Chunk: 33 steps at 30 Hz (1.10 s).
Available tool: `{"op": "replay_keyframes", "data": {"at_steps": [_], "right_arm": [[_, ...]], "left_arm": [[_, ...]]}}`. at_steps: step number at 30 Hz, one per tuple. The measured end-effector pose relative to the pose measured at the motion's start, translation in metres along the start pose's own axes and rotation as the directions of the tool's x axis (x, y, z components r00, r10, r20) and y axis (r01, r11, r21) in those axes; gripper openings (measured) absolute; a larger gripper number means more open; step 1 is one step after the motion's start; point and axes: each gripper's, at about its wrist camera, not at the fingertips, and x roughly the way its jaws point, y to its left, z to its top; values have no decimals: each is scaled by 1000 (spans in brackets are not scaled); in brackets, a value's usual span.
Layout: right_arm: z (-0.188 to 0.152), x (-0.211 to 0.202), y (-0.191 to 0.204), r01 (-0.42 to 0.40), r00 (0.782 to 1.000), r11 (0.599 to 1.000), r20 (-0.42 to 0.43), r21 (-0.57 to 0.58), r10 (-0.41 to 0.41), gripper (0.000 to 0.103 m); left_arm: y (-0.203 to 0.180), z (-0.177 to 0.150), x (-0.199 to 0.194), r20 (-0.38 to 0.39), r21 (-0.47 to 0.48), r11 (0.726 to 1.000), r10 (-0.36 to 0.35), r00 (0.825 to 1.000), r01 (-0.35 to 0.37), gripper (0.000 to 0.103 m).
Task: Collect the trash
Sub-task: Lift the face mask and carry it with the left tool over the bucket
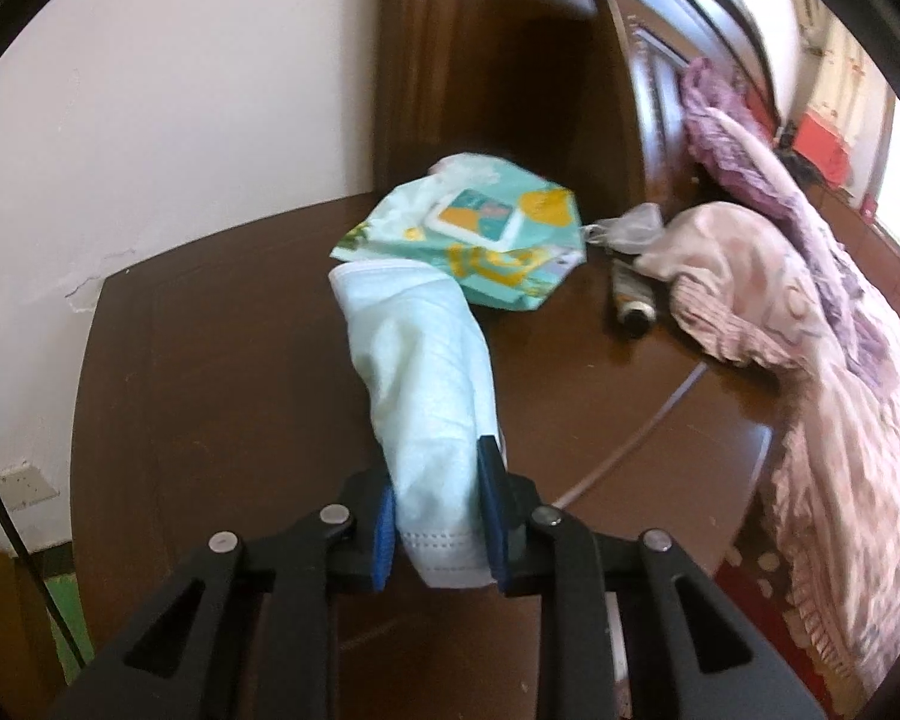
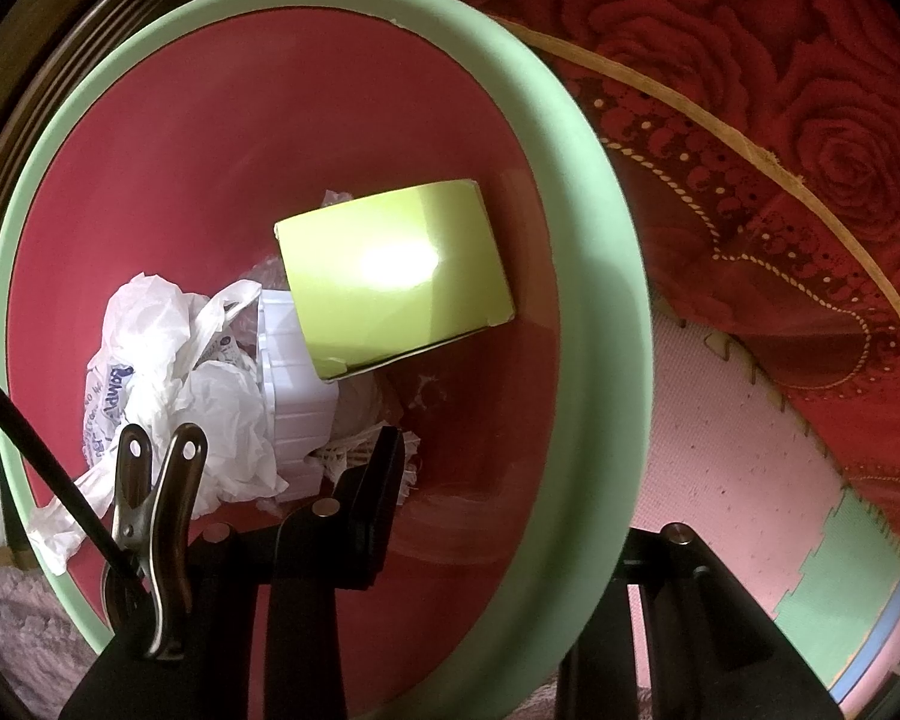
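Left tool (image 1: 435,516) clamped on pale-blue face mask (image 1: 426,372), long axis toward 12 o'clock above tabletop (image 1: 210,372). Right tool (image 2: 510,516) gripping green bin rim (image 2: 594,276); bin lies apart from the mask.

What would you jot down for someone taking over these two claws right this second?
Left claw: shut on a pale blue face mask, lifted over the brown nightstand.
Right claw: gripping the green rim of the bin, one finger inside, one outside.
Bin holds a green box, a white plastic bag and paper scraps.
Done: mask picked up.
Left: drop the mask in the bin. Still on the nightstand: a wipes pack, a small clear wrapper and a tube; judge which of them are trash.
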Motion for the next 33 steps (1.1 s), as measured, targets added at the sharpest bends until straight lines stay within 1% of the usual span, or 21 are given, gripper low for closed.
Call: {"op": "replay_keyframes", "data": {"at_steps": [3, 10, 15, 19, 25, 30, 33], "right_arm": [[0, 0, 0, 0, 1000, 1000, 0, 0, 0, 32], [0, 0, 0, 1, 1000, 1000, 0, -1, -1, 32], [0, 0, 1, 1, 1000, 1000, 0, -2, -1, 32], [1, 0, 1, 3, 1000, 1000, 0, -7, -3, 32], [1, 3, 5, 8, 1000, 1000, 1, -17, -8, 32], [0, 5, 10, 9, 1000, 1000, 4, -22, -9, 32], [-1, 6, 12, 11, 1000, 1000, 7, -26, -11, 32]], "left_arm": [[-8, -3, -11, 28, 33, 999, -19, 999, 18, 24], [-27, -16, -34, 55, 105, 992, -75, 996, 69, 25], [-48, -31, -44, 44, 174, 980, -103, 994, 94, 25], [-59, -42, -51, 39, 202, 973, -120, 992, 110, 25], [-80, -64, -69, 49, 277, 952, -145, 988, 126, 25], [-97, -90, -79, 22, 330, 931, -176, 984, 159, 25], [-108, -110, -83, 5, 377, 911, -183, 983, 168, 25]]}}
